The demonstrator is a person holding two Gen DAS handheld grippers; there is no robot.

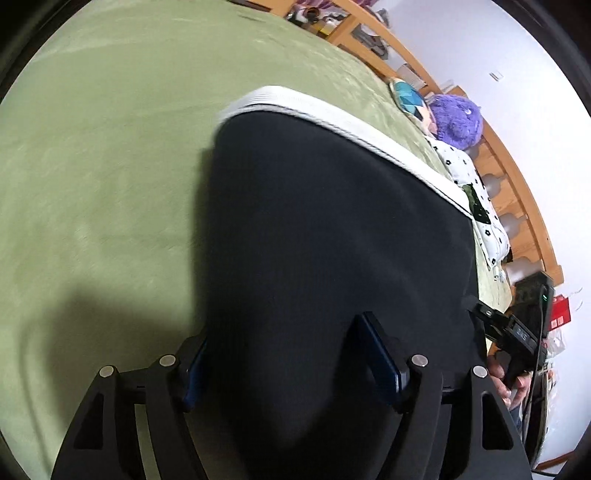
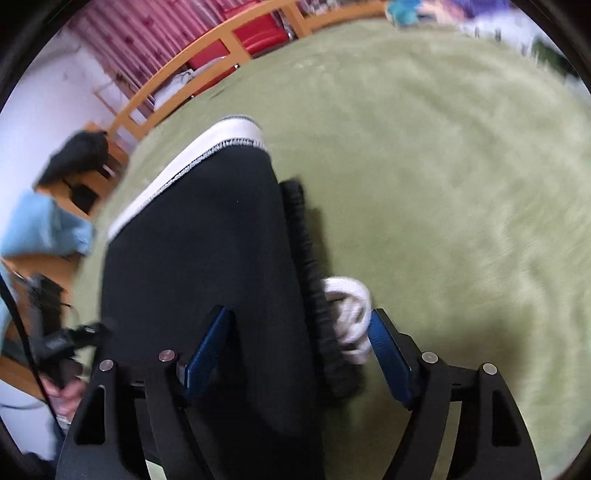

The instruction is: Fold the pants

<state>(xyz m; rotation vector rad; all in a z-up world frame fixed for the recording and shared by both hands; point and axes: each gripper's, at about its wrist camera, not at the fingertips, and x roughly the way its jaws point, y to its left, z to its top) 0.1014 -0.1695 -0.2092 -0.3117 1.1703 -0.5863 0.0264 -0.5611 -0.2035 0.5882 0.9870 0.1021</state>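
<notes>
Black pants with a white hem band lie folded on a green bed cover. My left gripper is open, its blue-padded fingers straddling the near edge of the black cloth. In the right wrist view the same pants show a white hem, a black elastic waistband and a white drawstring. My right gripper is open over the waistband edge. The right gripper also shows at the left wrist view's right edge.
A wooden bed rail runs along the far side, with a purple plush toy, a blue cushion and a dotted white cloth. In the right wrist view a wooden rail and red boxes stand beyond the bed.
</notes>
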